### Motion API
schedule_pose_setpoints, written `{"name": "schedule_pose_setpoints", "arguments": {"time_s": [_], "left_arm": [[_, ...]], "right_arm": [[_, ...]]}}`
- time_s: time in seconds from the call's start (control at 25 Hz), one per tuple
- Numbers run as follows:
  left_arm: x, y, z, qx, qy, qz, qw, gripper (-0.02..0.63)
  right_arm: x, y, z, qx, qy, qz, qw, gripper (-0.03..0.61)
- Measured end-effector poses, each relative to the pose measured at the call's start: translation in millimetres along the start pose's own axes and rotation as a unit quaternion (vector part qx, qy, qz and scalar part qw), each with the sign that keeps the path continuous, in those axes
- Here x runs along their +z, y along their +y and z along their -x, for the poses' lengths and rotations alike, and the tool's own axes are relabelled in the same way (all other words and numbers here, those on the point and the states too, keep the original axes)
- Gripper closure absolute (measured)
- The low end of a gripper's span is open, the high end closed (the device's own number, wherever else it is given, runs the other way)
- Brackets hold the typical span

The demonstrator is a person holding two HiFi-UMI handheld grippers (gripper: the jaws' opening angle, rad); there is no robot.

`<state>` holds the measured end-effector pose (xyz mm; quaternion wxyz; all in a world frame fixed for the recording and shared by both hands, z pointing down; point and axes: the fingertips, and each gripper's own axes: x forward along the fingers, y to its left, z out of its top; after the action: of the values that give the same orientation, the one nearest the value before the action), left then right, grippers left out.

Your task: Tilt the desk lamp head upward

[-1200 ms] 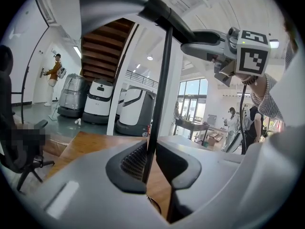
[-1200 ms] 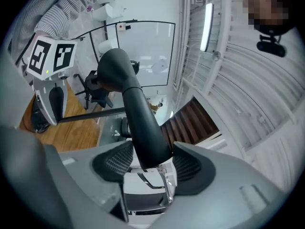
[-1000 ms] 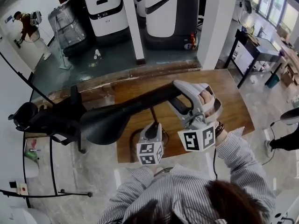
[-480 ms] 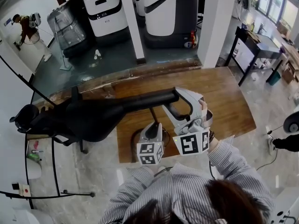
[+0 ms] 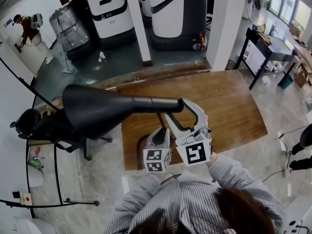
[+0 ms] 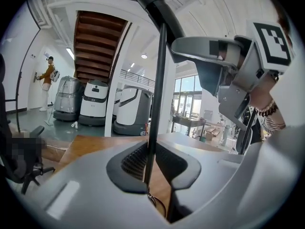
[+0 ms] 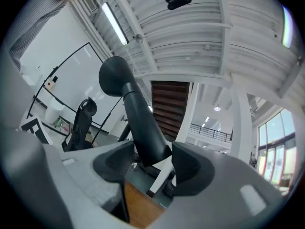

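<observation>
While left claw point(image 6: 150, 162) pinches the thin black metal stem point(image 6: 157, 80), right claw point(image 7: 153, 165) clamps the matte black cone-shaped lamp head point(image 5: 92, 111) at its neck: likely light, stiff-hinged, slippery.

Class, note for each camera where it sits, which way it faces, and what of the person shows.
Head view: on the person's head, facing steeply down at table, lamp head, left tongs, right tongs; hair, shirt show.
Left gripper view: on left tongs, facing roughly level along the lamp pole; a wrist shows.
Right gripper view: on right tongs, facing up at the ceiling; shirt shows.
Shared: head and left gripper views show right tongs.
</observation>
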<state>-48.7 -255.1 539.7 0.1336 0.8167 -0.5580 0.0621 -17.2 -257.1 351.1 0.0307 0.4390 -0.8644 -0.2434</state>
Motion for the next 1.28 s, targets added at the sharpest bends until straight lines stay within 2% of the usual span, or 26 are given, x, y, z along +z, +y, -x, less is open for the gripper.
{"name": "schedule_pose_setpoints", "arguments": {"time_s": [0.28,0.44,0.8,1.12,1.28], "left_arm": [[-1.1,1.5,-0.5,-0.006,0.001,-0.007,1.0,0.578],[-1.2,0.8,-1.2,-0.008,0.002,-0.007,0.9999,0.578],[1.1,0.3,-0.4,-0.01,0.004,-0.015,0.9998,0.578],[1.1,-1.6,-2.2,-0.022,0.016,-0.031,0.9991,0.578],[3.7,-0.8,4.7,-0.016,0.017,-0.034,0.9992,0.564]], "right_arm": [[-4.2,6.5,-0.9,-0.015,-0.003,-0.063,0.998,0.334],[-7.3,9.7,-1.2,-0.021,-0.008,-0.112,0.993,0.334],[-9.3,12.4,-1.0,-0.027,-0.016,-0.181,0.983,0.334],[-11.1,11.5,-0.7,-0.005,-0.017,-0.162,0.987,0.334],[-18.4,7.3,7.2,0.013,-0.015,-0.162,0.987,0.334]]}}
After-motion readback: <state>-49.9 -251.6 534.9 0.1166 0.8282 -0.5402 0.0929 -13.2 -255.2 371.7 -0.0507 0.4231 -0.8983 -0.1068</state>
